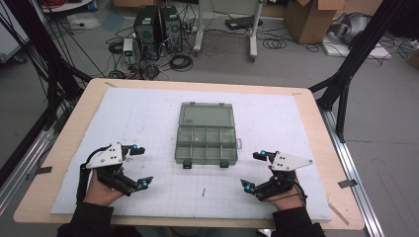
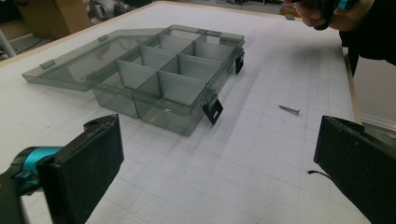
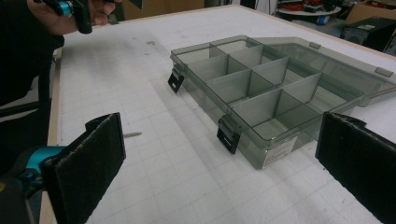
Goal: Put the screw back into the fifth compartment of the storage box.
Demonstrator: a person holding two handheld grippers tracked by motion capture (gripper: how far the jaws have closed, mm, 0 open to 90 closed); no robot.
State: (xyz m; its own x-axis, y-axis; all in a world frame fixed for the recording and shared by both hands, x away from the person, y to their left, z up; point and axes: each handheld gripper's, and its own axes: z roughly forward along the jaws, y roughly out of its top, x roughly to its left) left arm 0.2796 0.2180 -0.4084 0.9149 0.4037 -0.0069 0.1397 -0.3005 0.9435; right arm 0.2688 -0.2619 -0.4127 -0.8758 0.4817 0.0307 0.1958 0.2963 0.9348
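Note:
A clear grey compartment box [image 1: 206, 144] lies open in the middle of the white mat, its lid [image 1: 206, 114] folded flat away from me and its several compartments empty. Two black latches hang at its near wall. A small screw [image 1: 203, 191] lies on the mat in front of the box, between my hands. My left gripper [image 1: 142, 166] rests open at the near left, the right gripper [image 1: 252, 170] open at the near right. The left gripper view has the box [image 2: 159, 79] and the screw [image 2: 289, 110] ahead of the wide-apart jaws. In the right gripper view the box [image 3: 261, 88] lies ahead, and the screw [image 3: 132, 135] is beside the left jaw.
A white gridded mat [image 1: 148, 118] covers most of the wooden table [image 1: 89, 98]. Beyond the far edge stand computer towers [image 1: 158, 24], cables and a cardboard box [image 1: 311, 19] on the floor. Black frame legs [image 1: 346, 79] flank the table.

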